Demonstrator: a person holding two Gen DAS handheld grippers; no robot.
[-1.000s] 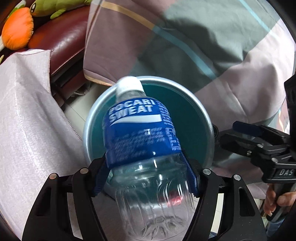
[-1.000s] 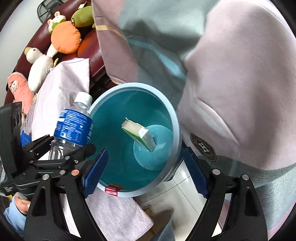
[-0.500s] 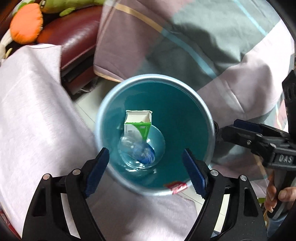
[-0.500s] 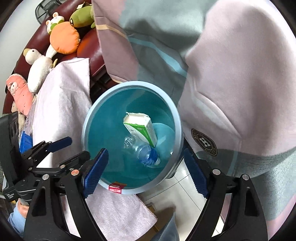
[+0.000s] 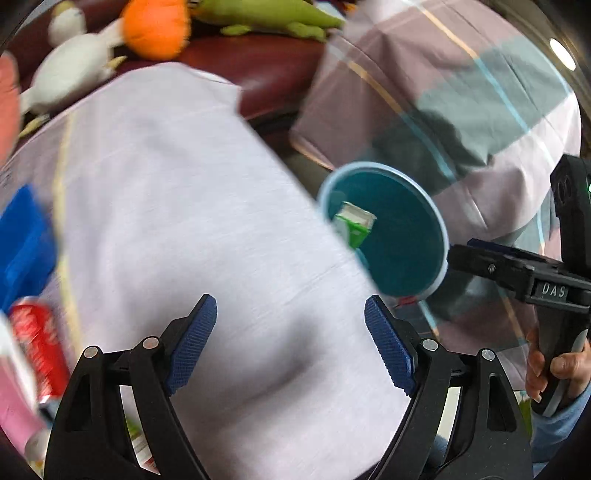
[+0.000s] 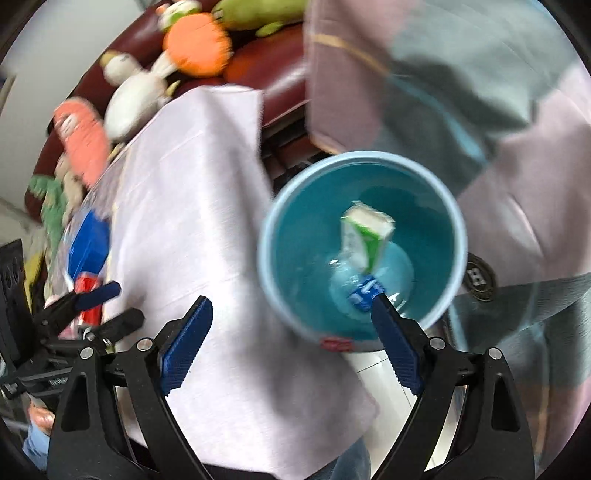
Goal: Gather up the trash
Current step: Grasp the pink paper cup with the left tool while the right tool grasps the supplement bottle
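Left hand-held gripper (image 5: 290, 341) – jaws spread wide, nothing between the blue pads; only pale cloth (image 5: 192, 206) under them. Frame blurred.

Right hand-held gripper (image 6: 291, 345) – jaws likewise spread wide and empty. Its right pad overlaps the near rim of the bin in view; contact cannot be told.

Trash bin (image 6: 452, 236) – round, pale blue rim, teal inside, standing on the floor just off the cloth's edge. In the right wrist view it sits at about 2 o'clock from the gripper; in the left wrist view it lies at about 2 o'clock too, partly hidden behind the cloth's edge.

Inside the bin: a green-and-white carton (image 6: 365, 232), tilted, open end up, and below it a clear plastic bottle (image 6: 364, 290) with a blue label lying on the bottom. The bottle touches the carton's lower end. A small red sticker shows on the bin's outer wall at 6 o'clock.

Surface under the cloth – at its 9 o'clock side in the left wrist view, a red can (image 5: 37, 339), a blue object (image 5: 22, 247) above it and something pink below; all smeared, no detail readable.

Background at 11–12 o'clock: a dark red sofa (image 5: 266, 66) with plush toys – an orange one (image 5: 157, 26), a white one and a green one. A striped bedcover (image 5: 461, 92) fills 1–3 o'clock.

A person's hand (image 5: 554, 373) grips the right gripper's handle at 4 o'clock in the left wrist view.
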